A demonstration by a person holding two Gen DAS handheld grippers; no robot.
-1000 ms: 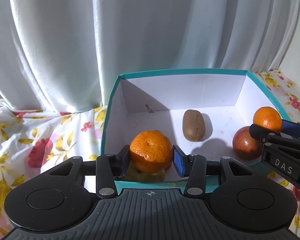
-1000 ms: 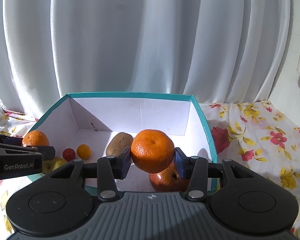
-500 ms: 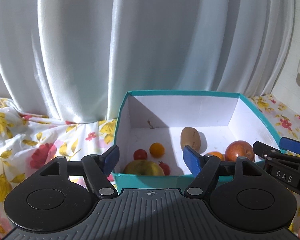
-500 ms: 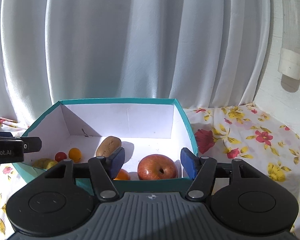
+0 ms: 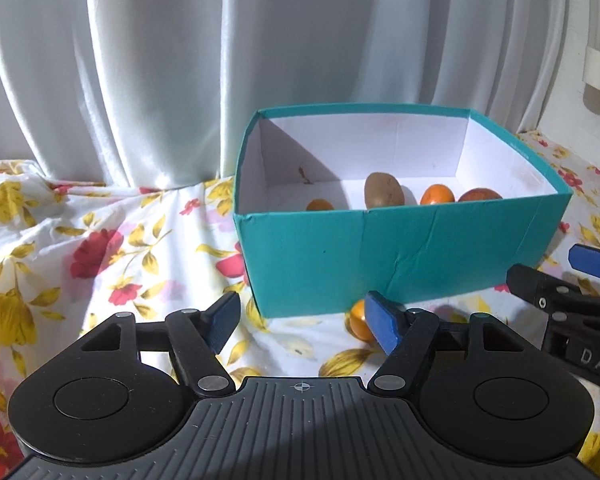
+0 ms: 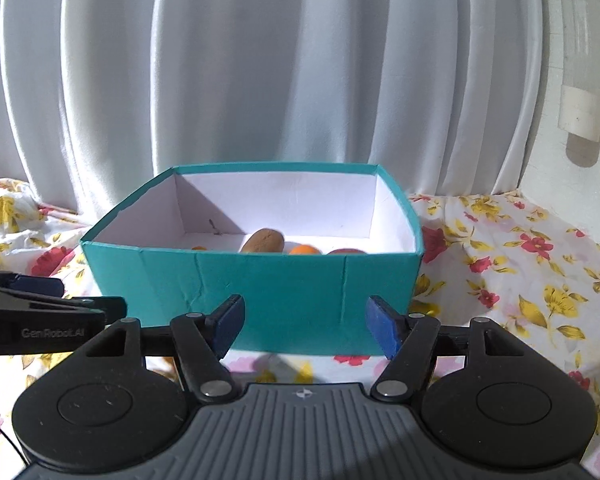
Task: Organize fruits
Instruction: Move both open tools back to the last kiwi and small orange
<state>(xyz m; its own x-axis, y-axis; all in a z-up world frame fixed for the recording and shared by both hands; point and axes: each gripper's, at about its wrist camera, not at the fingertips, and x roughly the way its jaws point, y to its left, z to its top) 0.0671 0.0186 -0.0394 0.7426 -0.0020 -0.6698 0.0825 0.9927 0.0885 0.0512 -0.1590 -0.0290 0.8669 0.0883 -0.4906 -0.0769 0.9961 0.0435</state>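
A teal box with a white inside stands on the floral cloth; it also shows in the right wrist view. In it I see a brown kiwi, an orange mandarin, a red apple and a small orange fruit. A small orange fruit lies on the cloth in front of the box, just beside my left gripper's right finger. My left gripper is open and empty, low in front of the box. My right gripper is open and empty, also in front of the box.
White curtains hang behind the box. The floral cloth spreads left and right of the box. A white wall with a pipe fitting stands at the right. Each gripper shows at the edge of the other's view.
Both grippers let their mandarins go into the box, opened, and have pulled back and down. They now sit lower, in front of the box's near wall.
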